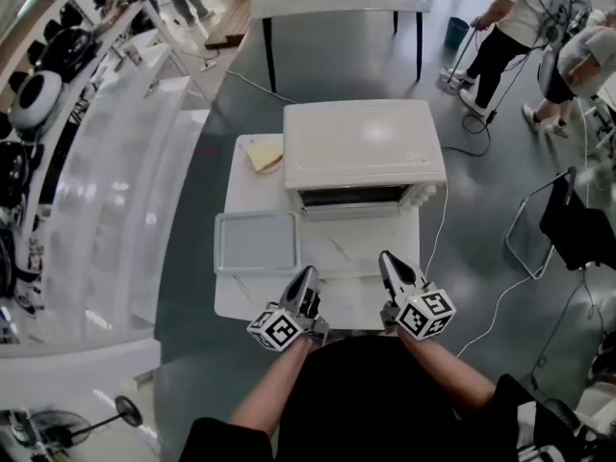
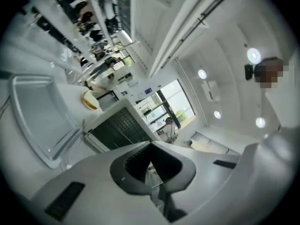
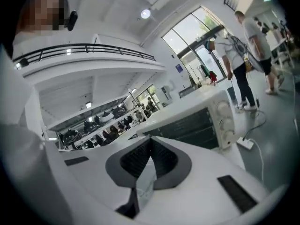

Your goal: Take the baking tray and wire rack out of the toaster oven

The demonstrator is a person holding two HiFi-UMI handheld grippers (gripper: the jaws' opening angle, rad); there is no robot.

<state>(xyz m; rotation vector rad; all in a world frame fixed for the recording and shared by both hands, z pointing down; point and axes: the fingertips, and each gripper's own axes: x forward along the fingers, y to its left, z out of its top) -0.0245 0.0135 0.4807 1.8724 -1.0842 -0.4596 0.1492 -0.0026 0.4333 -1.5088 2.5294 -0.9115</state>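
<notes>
Baking tray (image 1: 257,243) is lying flat on the table (image 1: 346,258), just ahead and to the left of my left gripper (image 1: 307,273). It's right beside the toaster oven (image 1: 364,147), which is dead ahead of both sets of jaws. Left jaws are pinched together on nothing. Right gripper (image 1: 386,258) is the same: closed up, empty.

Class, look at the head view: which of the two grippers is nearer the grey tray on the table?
The left gripper: its tip sits by the near right corner of the tray, while the right gripper is further right, before the toaster oven.
</notes>
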